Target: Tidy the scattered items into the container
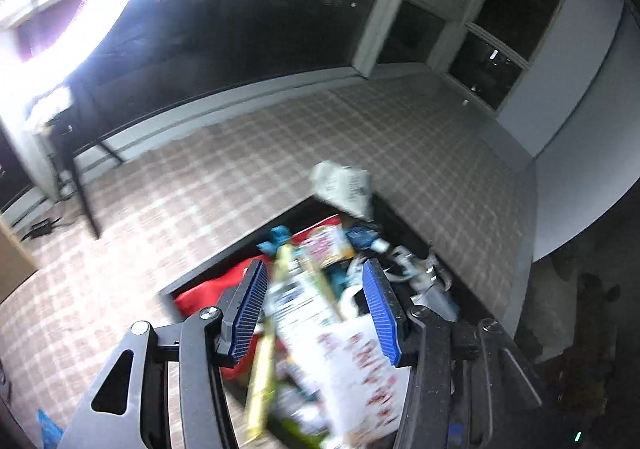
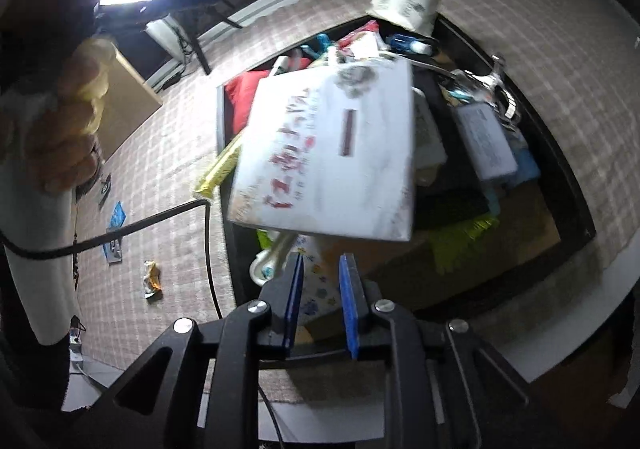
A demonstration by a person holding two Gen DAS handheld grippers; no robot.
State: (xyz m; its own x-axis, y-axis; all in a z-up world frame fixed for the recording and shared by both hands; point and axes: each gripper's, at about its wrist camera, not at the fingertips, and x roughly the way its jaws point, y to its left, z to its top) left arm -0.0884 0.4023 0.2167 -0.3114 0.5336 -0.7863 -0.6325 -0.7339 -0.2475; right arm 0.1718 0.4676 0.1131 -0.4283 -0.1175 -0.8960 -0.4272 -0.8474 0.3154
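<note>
Black container [image 2: 576, 205] on checked carpet [image 2: 520, 29] — crammed: white red-lettered package [image 2: 328, 157] uppermost, yellow-green box [image 2: 218, 169] at its left edge, red item [image 2: 244, 97], grey pouch [image 2: 484, 141]. Left gripper [image 1: 316, 305] parted astride packages; right gripper [image 2: 320, 301] slightly parted, empty.

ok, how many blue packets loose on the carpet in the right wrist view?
2. One blue packet lies on the carpet left of the container; the second blue packet sits just below it in the picture. More may be hidden behind the sleeve.
</note>
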